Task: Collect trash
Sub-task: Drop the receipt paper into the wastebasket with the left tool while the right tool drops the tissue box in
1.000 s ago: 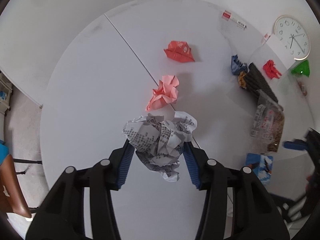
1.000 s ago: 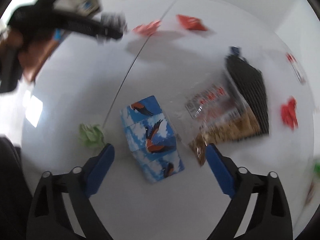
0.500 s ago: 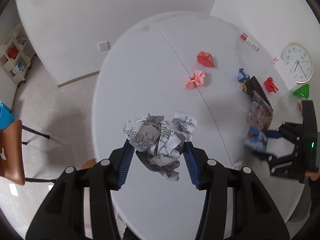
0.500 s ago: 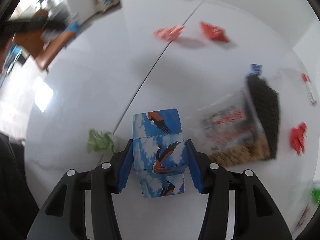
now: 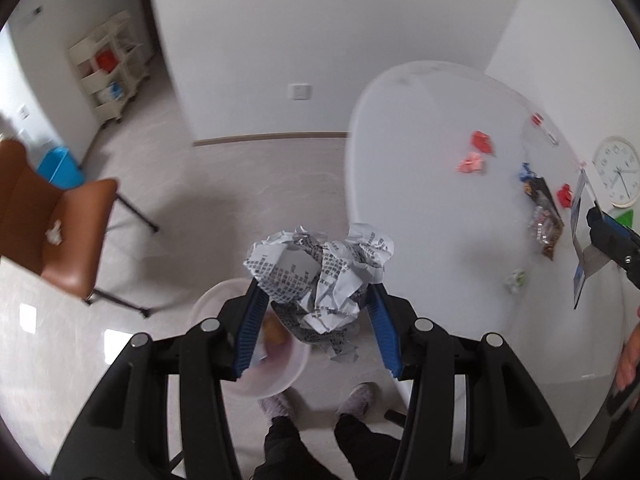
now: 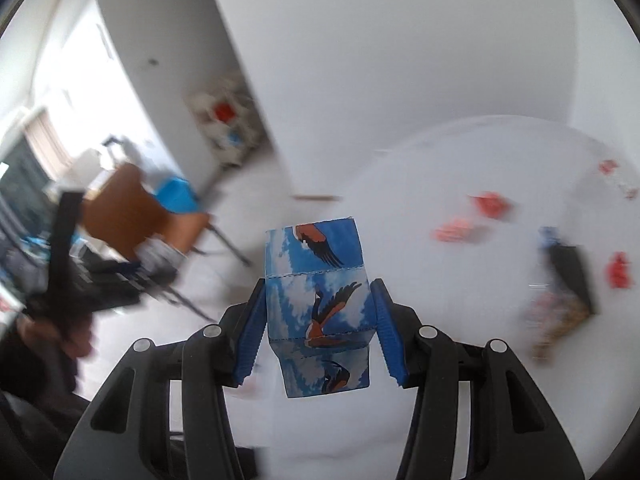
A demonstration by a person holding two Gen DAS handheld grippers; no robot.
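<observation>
Hanging just above the pale bin (image 5: 224, 304) on the floor, the left hand-held gripper (image 5: 316, 312) grips crumpled newspaper (image 5: 320, 276) (nearer than the right hand-held gripper (image 6: 318, 328), clamped on its bird-print box (image 6: 320, 300)).

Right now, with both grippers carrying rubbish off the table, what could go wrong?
1. The crumpled newspaper ball hangs over the rim of the clear bin, not its middle; dropped here, it may land on the floor.
2. The bird-print box is pinched only at its sides and could slip from the right gripper.

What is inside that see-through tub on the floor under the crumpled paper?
The translucent tub seems to hold something orange and something pinkish, both blurred. The left gripper, its blue fingers and the crumpled newspaper cover much of it, so the rest is hidden.
</observation>
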